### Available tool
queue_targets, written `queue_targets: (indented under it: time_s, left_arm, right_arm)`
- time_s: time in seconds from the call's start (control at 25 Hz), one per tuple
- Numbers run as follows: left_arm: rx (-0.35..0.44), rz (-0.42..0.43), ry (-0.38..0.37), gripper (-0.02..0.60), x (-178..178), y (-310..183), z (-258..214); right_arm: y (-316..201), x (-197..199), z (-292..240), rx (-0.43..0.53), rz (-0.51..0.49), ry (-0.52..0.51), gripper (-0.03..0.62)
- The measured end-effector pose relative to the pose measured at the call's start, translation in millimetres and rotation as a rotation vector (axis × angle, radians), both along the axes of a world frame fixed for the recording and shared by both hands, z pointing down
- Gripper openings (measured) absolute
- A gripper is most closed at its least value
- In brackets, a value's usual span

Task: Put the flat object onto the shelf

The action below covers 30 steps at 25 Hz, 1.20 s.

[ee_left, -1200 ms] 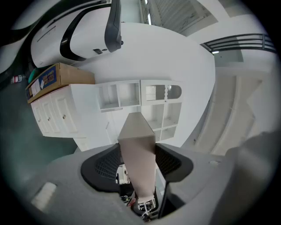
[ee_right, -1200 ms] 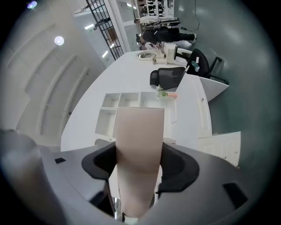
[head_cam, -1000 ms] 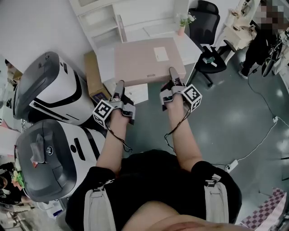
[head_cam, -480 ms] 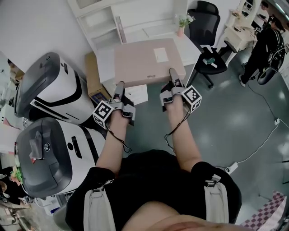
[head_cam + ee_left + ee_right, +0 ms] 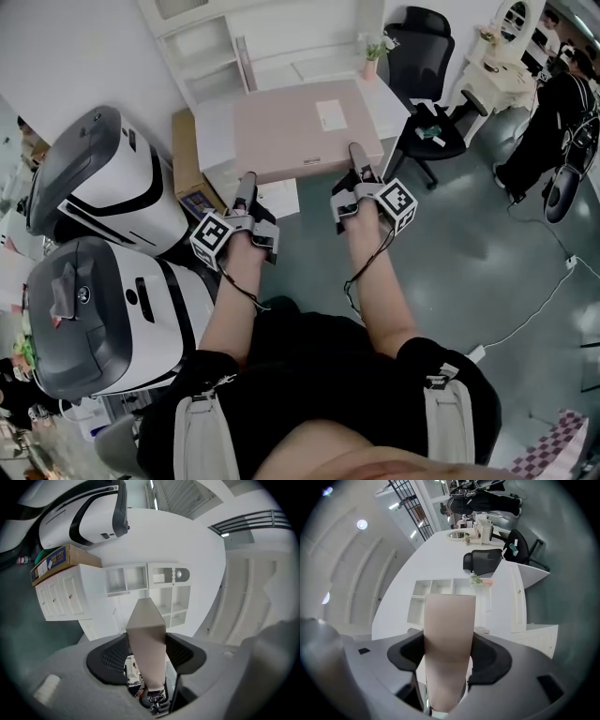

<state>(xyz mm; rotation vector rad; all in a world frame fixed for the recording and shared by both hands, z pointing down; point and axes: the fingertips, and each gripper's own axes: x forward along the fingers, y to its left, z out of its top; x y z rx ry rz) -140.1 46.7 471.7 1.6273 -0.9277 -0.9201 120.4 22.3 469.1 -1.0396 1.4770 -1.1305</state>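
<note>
Here, both grippers clamp the flat box [image 5: 305,127] near the shelf [image 5: 211,52].

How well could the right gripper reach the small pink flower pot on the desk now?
Probably not: the right gripper is shut on the flat beige cardboard box, which the left gripper also holds, and the box lies between it and the pink flower pot.
</note>
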Motion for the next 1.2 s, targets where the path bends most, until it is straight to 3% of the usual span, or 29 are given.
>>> queue_targets:
  time_s: [0.28, 0.56, 1.2]
  left_arm:
    - [-0.001, 0.001, 0.012, 0.255, 9, -8, 4]
    - [0.004, 0.004, 0.023, 0.255, 15, -50, 12]
    - [0.019, 0.042, 0.043, 0.255, 29, -230, -6]
  right_arm:
    - [-9, 9, 1, 0.003, 0.0, 0.013, 0.279]
    - [-49, 15, 7, 0.005, 0.001, 0.026, 0.279]
    - [-221, 28, -17, 0.015, 0.025, 0.042, 0.279]
